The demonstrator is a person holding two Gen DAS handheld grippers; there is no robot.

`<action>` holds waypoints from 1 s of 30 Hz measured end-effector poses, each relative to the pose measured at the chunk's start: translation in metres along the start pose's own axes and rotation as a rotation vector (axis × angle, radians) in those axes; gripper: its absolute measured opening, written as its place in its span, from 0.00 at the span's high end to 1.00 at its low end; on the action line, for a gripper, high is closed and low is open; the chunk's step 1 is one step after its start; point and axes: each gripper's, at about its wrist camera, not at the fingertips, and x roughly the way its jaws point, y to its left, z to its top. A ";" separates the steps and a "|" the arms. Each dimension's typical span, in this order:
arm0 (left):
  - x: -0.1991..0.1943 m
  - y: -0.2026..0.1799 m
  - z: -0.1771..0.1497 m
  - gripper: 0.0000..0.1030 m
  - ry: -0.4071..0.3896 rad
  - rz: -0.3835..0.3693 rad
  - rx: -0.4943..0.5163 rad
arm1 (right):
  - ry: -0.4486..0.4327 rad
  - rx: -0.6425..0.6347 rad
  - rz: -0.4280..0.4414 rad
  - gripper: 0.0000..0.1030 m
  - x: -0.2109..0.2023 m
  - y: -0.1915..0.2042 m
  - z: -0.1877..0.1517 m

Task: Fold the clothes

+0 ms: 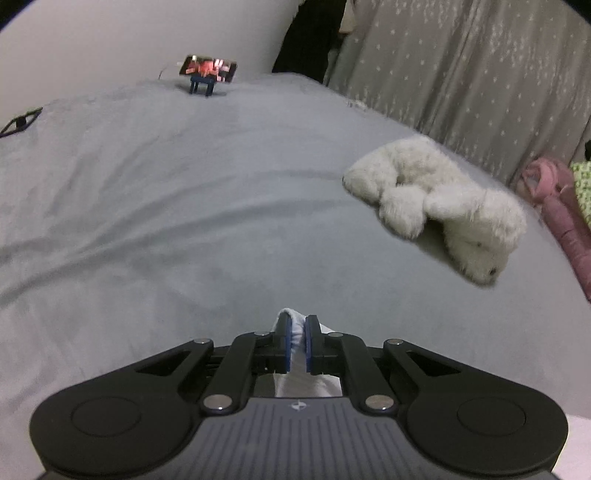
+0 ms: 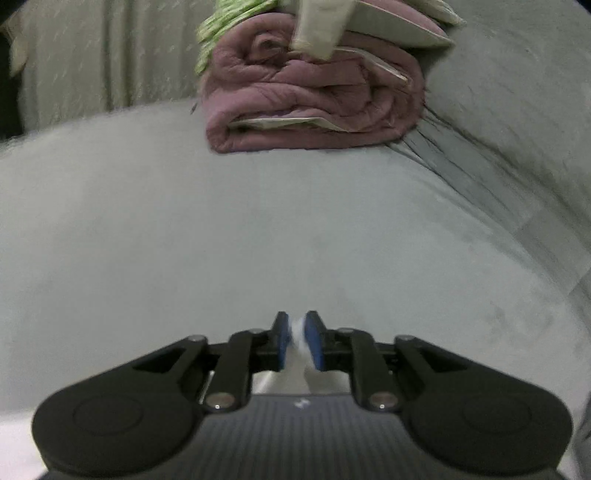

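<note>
Looking across the wide grey bed (image 1: 155,206), this is where the fold has to land, and the sheet lies open ahead of both grippers. At its far edge sits a rolled pink quilt (image 2: 314,96) with a green patterned cloth (image 2: 221,29) on top, well apart from the work. Nearer, off to one side, a white plush bear (image 1: 436,199) sprawls on the sheet, and a phone on a stand (image 1: 207,72) sits by the far wall.

Now the task's thing: a white garment (image 1: 297,334). Only small bits of it show, 1 fold pinched in each gripper and trailing back beneath the camera, so its full shape is hidden.

The left gripper (image 1: 297,339) is clamped tight on its bit of cloth. The right gripper (image 2: 298,341) has its jaws a little further apart, white fabric between the blue pads (image 2: 282,341); whether they truly press it, I can't tell through the blur.

My read: both ends are being carried to lay or spread the piece. To do it well, keep the 2 grippers level with each other, hold the cloth taut between them, and set it down on bare sheet clear of the bear.

Writing? A small pale emblem (image 1: 297,406) marks each gripper body, but no readable lettering anywhere.
</note>
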 end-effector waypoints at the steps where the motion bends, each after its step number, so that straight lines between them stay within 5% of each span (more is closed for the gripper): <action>1: -0.001 0.000 0.001 0.93 -0.007 -0.001 0.004 | -0.014 0.013 0.031 0.60 -0.003 -0.005 -0.003; 4: 0.003 -0.005 -0.001 0.91 0.020 0.004 0.028 | 0.005 -0.069 0.072 0.56 -0.006 -0.017 -0.019; 6: 0.006 -0.006 -0.002 0.89 0.056 0.003 0.048 | 0.038 -0.158 0.017 0.57 -0.006 -0.027 -0.037; 11: 0.001 -0.002 0.004 0.88 0.066 -0.008 0.004 | 0.162 0.010 0.189 0.62 0.002 -0.069 -0.063; 18: 0.000 -0.011 -0.001 0.88 0.085 -0.022 0.050 | 0.127 0.125 0.259 0.77 0.024 -0.055 -0.062; 20: 0.004 -0.011 -0.004 0.87 0.112 -0.033 0.062 | 0.119 0.165 0.304 0.90 0.024 -0.050 -0.058; 30: 0.010 -0.010 -0.011 0.86 0.161 -0.054 0.056 | 0.088 0.144 0.186 0.96 -0.011 -0.044 -0.038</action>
